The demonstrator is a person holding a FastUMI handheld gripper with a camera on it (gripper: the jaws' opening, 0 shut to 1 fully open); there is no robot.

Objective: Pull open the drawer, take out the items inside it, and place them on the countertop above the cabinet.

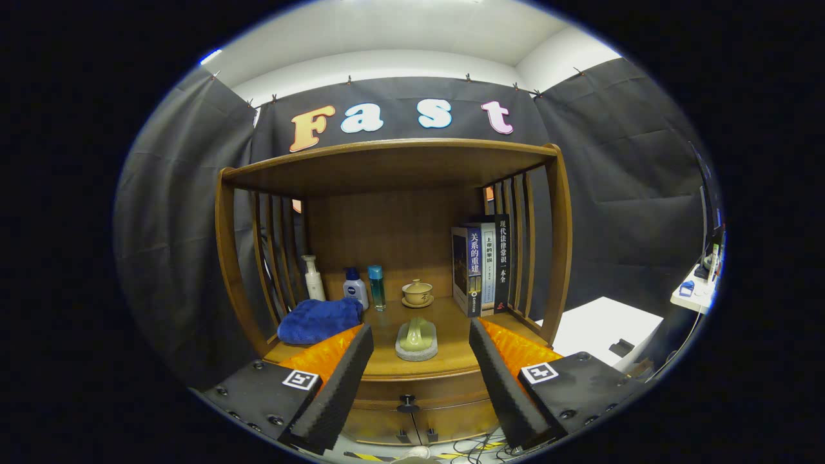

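We found the drawer (412, 396) shut, set in the front of the wooden cabinet (559, 258) directly under the countertop (451, 341), with its dark knob (408, 406) at the middle of the drawer front. The gripper (419, 386) was held in front of the cabinet with its jaws wide apart, clamped on nothing; the knob lay between the two fingers and clear of both, and we could not tell how near the fingertips were to the drawer front. On the countertop, just beyond the fingers and midway between them, a green jug (416, 334) sat on a round grey coaster (416, 351). Behind it stood a small lidded tea bowl (417, 292) on a saucer. To the left of that we noted a bottle with a teal cap (376, 287), a white bottle with a blue cap (355, 287) and a white pump bottle (313, 277), ranged along the back. A blue cloth (319, 320) lay bunched in front of the bottles, just above the left finger. At the right side of the countertop three books (482, 265) stood upright against the slatted side of the cabinet. Outside the cabinet, to the right, a white box (602, 328) stood lower down, and cables (474, 446) lay on the floor under the drawer.
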